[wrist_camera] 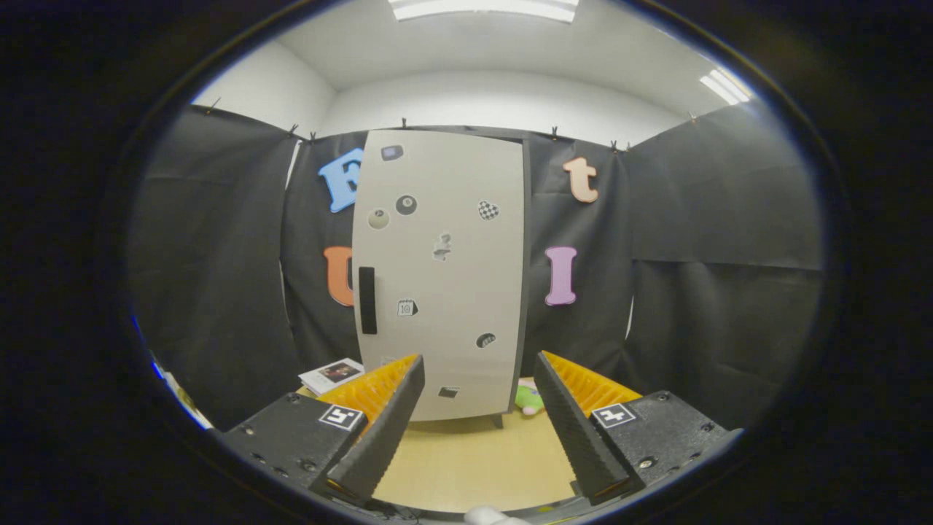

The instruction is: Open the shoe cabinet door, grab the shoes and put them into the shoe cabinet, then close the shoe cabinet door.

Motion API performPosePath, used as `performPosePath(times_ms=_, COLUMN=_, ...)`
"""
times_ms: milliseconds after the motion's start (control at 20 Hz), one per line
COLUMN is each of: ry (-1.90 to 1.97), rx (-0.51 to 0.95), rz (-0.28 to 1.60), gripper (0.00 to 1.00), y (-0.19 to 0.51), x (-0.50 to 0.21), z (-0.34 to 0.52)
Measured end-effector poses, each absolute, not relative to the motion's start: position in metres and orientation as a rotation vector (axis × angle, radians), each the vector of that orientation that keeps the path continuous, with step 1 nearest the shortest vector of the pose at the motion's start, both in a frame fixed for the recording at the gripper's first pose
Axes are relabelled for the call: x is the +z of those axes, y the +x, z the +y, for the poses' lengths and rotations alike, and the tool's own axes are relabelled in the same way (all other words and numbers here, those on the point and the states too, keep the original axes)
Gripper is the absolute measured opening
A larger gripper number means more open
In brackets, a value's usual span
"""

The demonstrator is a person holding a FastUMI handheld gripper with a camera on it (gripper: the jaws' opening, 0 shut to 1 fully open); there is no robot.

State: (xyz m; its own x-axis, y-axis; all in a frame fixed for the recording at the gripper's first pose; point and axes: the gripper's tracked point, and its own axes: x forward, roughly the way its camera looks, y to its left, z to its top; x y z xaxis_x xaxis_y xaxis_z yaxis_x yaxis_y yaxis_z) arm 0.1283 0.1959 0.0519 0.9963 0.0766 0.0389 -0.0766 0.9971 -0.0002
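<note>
The gripper (pixel 477 423) is level, fingers spread wide and empty over the wooden table (pixel 474 459). Beyond them at 12 o'clock stands the pale cabinet (pixel 441 273), door closed (stickers dotted on it), its black handle (pixel 367 300) at 11 o'clock.

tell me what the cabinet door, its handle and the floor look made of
Cabinet door: likely painted or laminated board, matte off-white, flat with stickers on it. Handle: black, probably plastic or coated metal, no shine. Floor: pale wood-look surface, smooth. The gripper has its jaws open, short of the door.
</note>
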Motion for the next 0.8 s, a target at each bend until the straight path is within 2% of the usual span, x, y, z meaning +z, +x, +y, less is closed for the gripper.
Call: performPosePath(times_ms=800, ry=0.002, rx=0.070, rz=-0.044, gripper=0.99, y=0.1178, x=0.0563, z=0.1933)
